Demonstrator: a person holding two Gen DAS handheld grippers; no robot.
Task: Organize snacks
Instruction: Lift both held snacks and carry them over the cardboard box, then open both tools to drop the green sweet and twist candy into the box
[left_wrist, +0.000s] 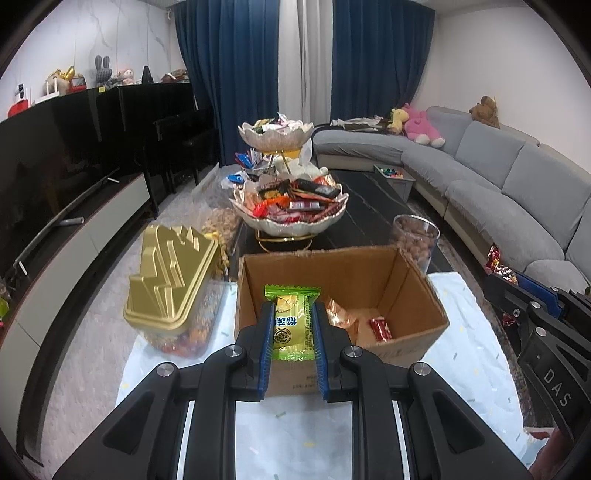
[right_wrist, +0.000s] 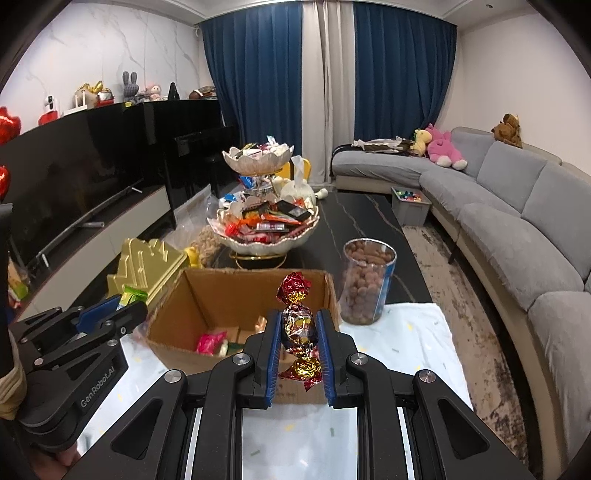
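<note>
Left wrist: claw (left_wrist: 293, 325) clamping green snack packet (left_wrist: 291, 323).

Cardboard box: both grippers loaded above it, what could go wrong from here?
1. The right gripper pinches the foil-wrapped candy by its round middle only; it could squirt out.
2. The left gripper holds the green packet by its thin edges; it may buckle and slip.
3. The open glass of nuts stands beside the cardboard box; a swing could tip it.

Green-wrapped snack bar (left_wrist: 292, 322) upright, clamped above open cardboard box (left_wrist: 413, 291) at worktop's near end; red-and-gold twisted foil candy (right_wrist: 298, 325) likewise clamped upright. Few wrapped sweets (left_wrist: 380, 328) in box bottom. Two-tier shell bowl (right_wrist: 266, 230) heaped with snacks beyond.
</note>
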